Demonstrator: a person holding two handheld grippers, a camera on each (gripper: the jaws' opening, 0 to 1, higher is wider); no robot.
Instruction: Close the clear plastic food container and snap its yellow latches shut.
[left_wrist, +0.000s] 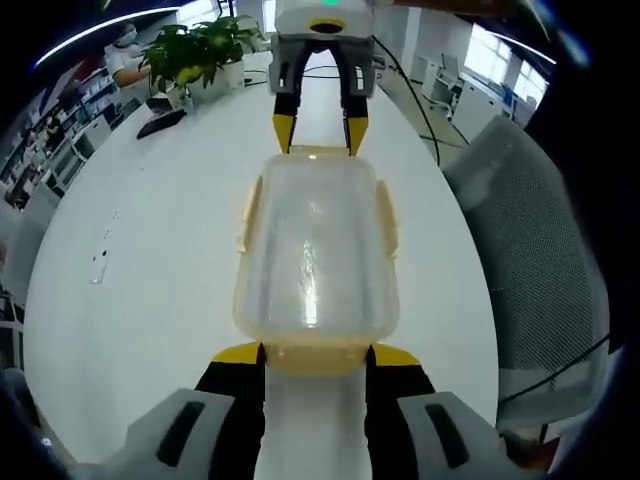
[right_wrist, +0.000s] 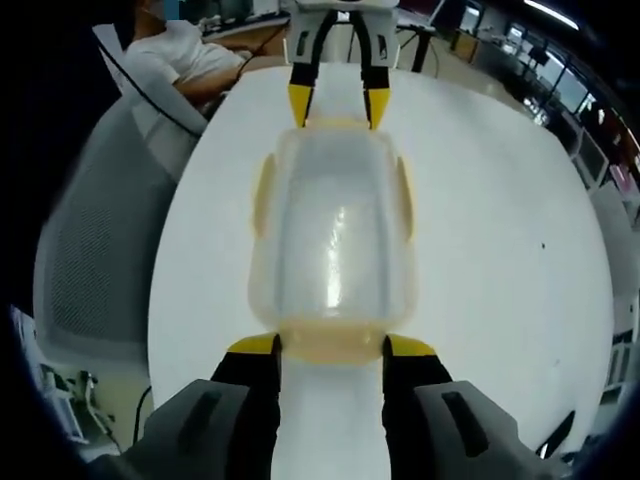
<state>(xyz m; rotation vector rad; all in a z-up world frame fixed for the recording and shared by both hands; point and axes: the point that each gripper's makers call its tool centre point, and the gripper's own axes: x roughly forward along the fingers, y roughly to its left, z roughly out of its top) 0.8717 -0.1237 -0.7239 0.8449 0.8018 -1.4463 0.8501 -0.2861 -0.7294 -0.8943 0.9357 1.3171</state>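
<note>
Lid sits on clear food container (left_wrist: 315, 245); left gripper (left_wrist: 316, 355) and right gripper (right_wrist: 331, 347) spread, straddling its end latches; press down squarely.

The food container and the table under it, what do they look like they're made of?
Food container: probably clear plastic, slightly frosted, since the table shows through it; pale yellow latches look like opaque plastic. Table: smooth white top, perhaps laminate, with a soft sheen.

The room was bright and evenly lit; ceiling strips and windows (left_wrist: 495, 50) glared. The white table (left_wrist: 150, 250) looked washed out, shadows faint. Edges bowed and blurred; the container lid (right_wrist: 335, 235) caught soft reflections.
</note>
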